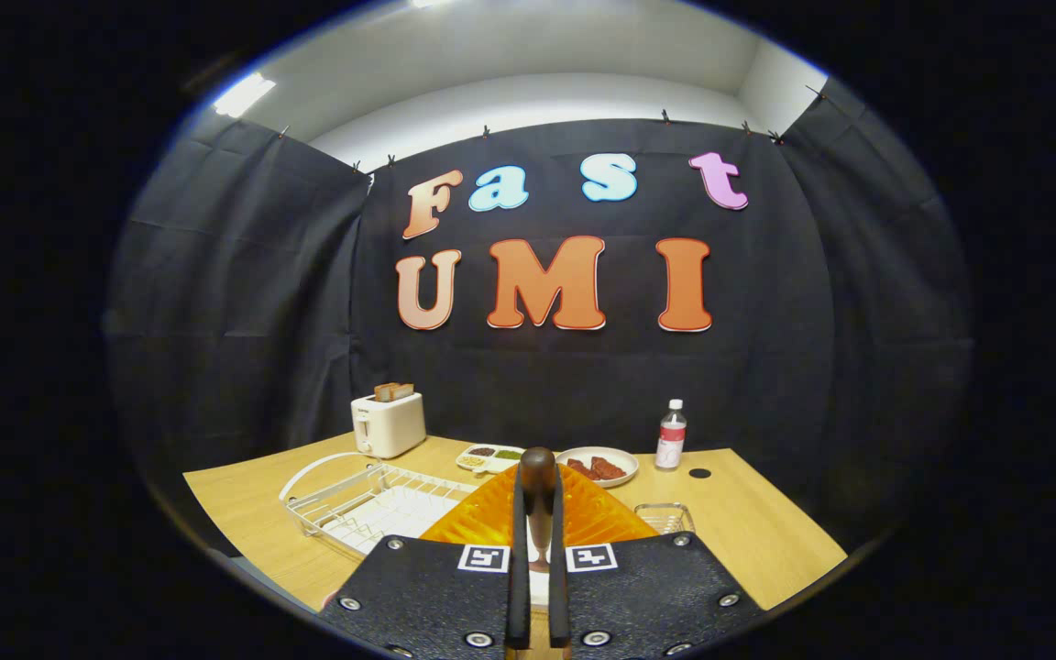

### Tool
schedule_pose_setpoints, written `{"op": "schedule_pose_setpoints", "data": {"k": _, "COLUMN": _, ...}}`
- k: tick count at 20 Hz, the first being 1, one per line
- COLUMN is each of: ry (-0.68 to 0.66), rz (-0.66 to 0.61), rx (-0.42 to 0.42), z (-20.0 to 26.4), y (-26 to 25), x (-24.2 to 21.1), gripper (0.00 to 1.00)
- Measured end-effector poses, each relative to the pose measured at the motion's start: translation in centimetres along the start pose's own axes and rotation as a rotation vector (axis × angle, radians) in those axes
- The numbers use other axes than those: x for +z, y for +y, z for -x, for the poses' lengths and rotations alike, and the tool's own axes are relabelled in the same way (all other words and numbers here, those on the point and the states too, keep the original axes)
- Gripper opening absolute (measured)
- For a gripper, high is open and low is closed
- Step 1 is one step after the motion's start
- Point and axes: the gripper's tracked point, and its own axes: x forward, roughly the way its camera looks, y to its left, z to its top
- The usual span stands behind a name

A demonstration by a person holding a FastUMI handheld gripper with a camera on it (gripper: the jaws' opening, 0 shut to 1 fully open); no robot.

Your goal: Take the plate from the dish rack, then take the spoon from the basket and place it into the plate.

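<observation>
My gripper (538, 513) is shut on a dark brown spoon (537, 469). The spoon stands upright between the fingers, its rounded end poking up past the fingertips. Right behind and under the spoon lies a ribbed orange plate (478, 522) on the wooden table (757, 532); my fingers hide part of it. To the plate's left sits the white wire dish rack (354, 500), with no dishes in it. To the plate's right, close to it, is a small wire basket (665, 518).
Along the back of the table stand a white toaster (388, 423) with bread in it, a divided snack dish (489, 456), a white plate of reddish food (597, 466) and a small bottle (671, 435). A dark round hole (699, 473) marks the tabletop near the bottle.
</observation>
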Motion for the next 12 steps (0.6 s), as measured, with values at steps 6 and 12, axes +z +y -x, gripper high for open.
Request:
{"op": "schedule_pose_setpoints", "data": {"k": 6, "ry": 0.038, "rz": -0.062, "rx": 0.133, "z": 1.1, "y": 4.9, "x": -1.7, "gripper": 0.08}}
{"op": "schedule_pose_setpoints", "data": {"k": 12, "ry": 0.116, "rz": -0.058, "rx": 0.226, "z": 1.5, "y": 9.0, "x": -5.6, "gripper": 0.08}}
